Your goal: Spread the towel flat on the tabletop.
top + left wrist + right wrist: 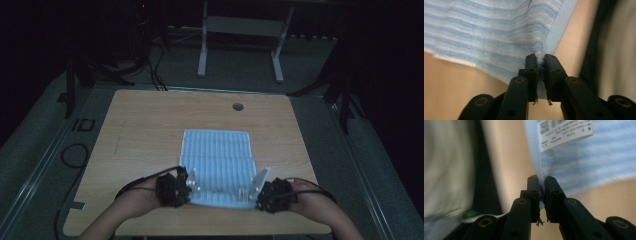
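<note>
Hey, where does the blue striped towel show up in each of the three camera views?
High view: the blue striped towel lies at lower centre on the table, near corners lifted.
Left gripper view: towel fills the upper left, corner pinched by the left gripper.
Right gripper view: towel at upper right, pinched by the right gripper.
Shared landmark: the wooden tabletop.

Right claw pinches the striped towel corner.

Unreadable barcode label on towel
</note>
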`<state>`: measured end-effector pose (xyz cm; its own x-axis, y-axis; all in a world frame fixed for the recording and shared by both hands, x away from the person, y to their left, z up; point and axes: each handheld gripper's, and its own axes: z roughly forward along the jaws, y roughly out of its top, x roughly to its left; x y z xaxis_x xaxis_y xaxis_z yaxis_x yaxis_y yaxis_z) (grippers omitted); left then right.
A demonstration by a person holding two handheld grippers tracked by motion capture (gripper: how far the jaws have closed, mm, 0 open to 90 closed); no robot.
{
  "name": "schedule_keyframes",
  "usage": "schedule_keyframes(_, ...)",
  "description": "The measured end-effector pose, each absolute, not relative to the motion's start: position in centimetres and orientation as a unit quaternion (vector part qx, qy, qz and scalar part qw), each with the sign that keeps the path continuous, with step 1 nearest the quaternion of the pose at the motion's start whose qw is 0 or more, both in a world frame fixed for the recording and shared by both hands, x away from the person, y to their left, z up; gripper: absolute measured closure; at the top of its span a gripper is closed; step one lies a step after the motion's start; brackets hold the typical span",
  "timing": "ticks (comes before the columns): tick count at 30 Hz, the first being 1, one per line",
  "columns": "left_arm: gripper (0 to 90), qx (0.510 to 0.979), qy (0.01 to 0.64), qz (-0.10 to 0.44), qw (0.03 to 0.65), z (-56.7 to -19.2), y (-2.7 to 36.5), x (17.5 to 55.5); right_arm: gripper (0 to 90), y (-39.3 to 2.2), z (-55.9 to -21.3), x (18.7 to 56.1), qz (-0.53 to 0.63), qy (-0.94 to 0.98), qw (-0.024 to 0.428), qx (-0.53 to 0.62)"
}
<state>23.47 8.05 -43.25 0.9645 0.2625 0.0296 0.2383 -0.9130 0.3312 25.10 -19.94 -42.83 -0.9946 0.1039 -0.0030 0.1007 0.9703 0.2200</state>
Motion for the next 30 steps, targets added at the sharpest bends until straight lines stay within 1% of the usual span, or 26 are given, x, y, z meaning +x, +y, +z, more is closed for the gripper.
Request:
schedule_keyframes(1, 73.7, 0.98, 0.089, -0.024, 0.176, -42.9, 8.2, 21.1, 78.7, -20.3, -42.1, 22.6, 0.132, 0.99, -0.053, -0.003)
schedule_keyframes(2, 70.7, 0.98, 0.089, -0.024, 0.176, -42.9, 8.2, 21.1, 78.7, -20.3, -42.1, 22.6, 0.132, 0.99, -0.053, -0.003)
schedule_keyframes(3, 67.8, 0.979, 0.058, -0.051, 0.19, -42.5, 8.3, 19.2, 72.5, -20.8, -41.1, 20.9, 0.153, 0.985, -0.075, -0.038)
schedule_keyframes(4, 63.4, 0.979, 0.058, -0.051, 0.19, -42.5, 8.3, 19.2, 72.5, -20.8, -41.1, 20.9, 0.153, 0.985, -0.075, -0.038)
schedule_keyframes(6, 62.7, 0.977, 0.062, -0.044, 0.198, -42.4, 8.4, 19.0, 71.4, -21.2, -40.0, 20.6, 0.169, 0.984, -0.051, -0.033)
schedule_keyframes(7, 61.2, 0.977, 0.082, -0.028, 0.196, -42.5, 8.8, 19.9, 69.3, -21.4, -39.5, 21.9, 0.161, 0.987, 0.006, 0.006)
schedule_keyframes(8, 59.6, 0.977, 0.082, -0.028, 0.196, -42.5, 8.8, 19.9, 69.3, -21.4, -39.5, 21.9, 0.161, 0.987, 0.006, 0.006)
schedule_keyframes(9, 59.5, 0.976, 0.109, -0.003, 0.188, -43.0, 9.2, 21.6, 69.4, -21.5, -39.9, 24.0, 0.141, 0.988, 0.046, 0.038)
schedule_keyframes(10, 59.5, 0.976, 0.109, -0.003, 0.188, -43.0, 9.2, 21.6, 69.4, -21.5, -39.9, 24.0, 0.141, 0.988, 0.046, 0.038)
schedule_keyframes(11, 59.0, 0.972, 0.136, 0.013, 0.189, -43.6, 9.6, 24.0, 74.5, -21.5, -41.2, 26.8, 0.124, 0.989, 0.053, 0.066)
schedule_keyframes(12, 58.3, 0.972, 0.136, 0.013, 0.189, -43.6, 9.6, 24.0, 74.5, -21.5, -41.2, 26.8, 0.124, 0.989, 0.053, 0.066)
schedule_keyframes(13, 58.3, 0.971, 0.153, 0.03, 0.181, -43.9, 9.7, 25.4, 81.0, -21.4, -42.7, 29.5, 0.116, 0.988, 0.043, 0.092)
schedule_keyframes(14, 58.3, 0.97, 0.162, 0.038, 0.177, -44.3, 9.7, 26.2, 81.0, -21.4, -42.7, 29.5, 0.116, 0.988, 0.043, 0.092)
schedule_keyframes(15, 58.3, 0.968, 0.179, 0.046, 0.168, -45.1, 9.5, 28.4, 87.1, -21.1, -44.1, 31.8, 0.107, 0.987, 0.037, 0.112)
schedule_keyframes(16, 58.3, 0.968, 0.179, 0.046, 0.168, -45.1, 9.5, 28.4, 87.1, -21.1, -44.1, 31.8, 0.107, 0.987, 0.037, 0.112)
schedule_keyframes(17, 58.3, 0.968, 0.19, 0.052, 0.155, -46.4, 9.0, 30.4, 89.3, -20.6, -45.7, 33.9, 0.102, 0.985, 0.025, 0.134)
schedule_keyframes(18, 58.3, 0.968, 0.19, 0.052, 0.155, -46.4, 9.0, 30.4, 89.3, -20.6, -45.7, 33.9, 0.102, 0.985, 0.025, 0.134)
schedule_keyframes(19, 58.2, 0.969, 0.195, 0.043, 0.149, -47.5, 8.5, 32.0, 89.5, -20.0, -47.1, 35.7, 0.1, 0.984, 0.021, 0.144)
schedule_keyframes(20, 58.1, 0.969, 0.195, 0.043, 0.149, -47.5, 8.5, 32.0, 89.5, -20.0, -47.1, 35.7, 0.1, 0.984, 0.021, 0.144)
schedule_keyframes(21, 58.1, 0.969, 0.2, 0.038, 0.138, -48.7, 7.9, 33.7, 89.5, -19.5, -48.4, 37.0, 0.094, 0.983, 0.02, 0.155)
schedule_keyframes(22, 58.0, 0.969, 0.2, 0.038, 0.138, -48.7, 7.9, 33.7, 89.5, -19.5, -48.4, 37.0, 0.094, 0.983, 0.02, 0.155)
schedule_keyframes(24, 58.0, 0.967, 0.214, 0.031, 0.131, -50.0, 7.4, 35.2, 89.5, -18.9, -49.7, 38.1, 0.09, 0.983, 0.008, 0.159)
schedule_keyframes(25, 58.0, 0.969, 0.214, 0.026, 0.125, -50.6, 7.1, 35.8, 89.5, -18.7, -50.1, 38.3, 0.085, 0.983, 0.009, 0.161)
schedule_keyframes(26, 55.1, 0.968, 0.218, 0.017, 0.124, -51.0, 6.9, 36.3, 89.4, -18.4, -51.1, 38.8, 0.067, 0.985, 0.004, 0.161)
schedule_keyframes(27, 55.0, 0.969, 0.217, 0.018, 0.119, -51.2, 6.8, 36.6, 89.5, -18.3, -51.5, 39.0, 0.058, 0.986, 0.009, 0.158)
schedule_keyframes(30, 52.1, 0.968, 0.223, 0.016, 0.113, -51.8, 6.6, 37.1, 89.4, -18.4, -51.5, 39.4, 0.064, 0.984, 0.002, 0.164)
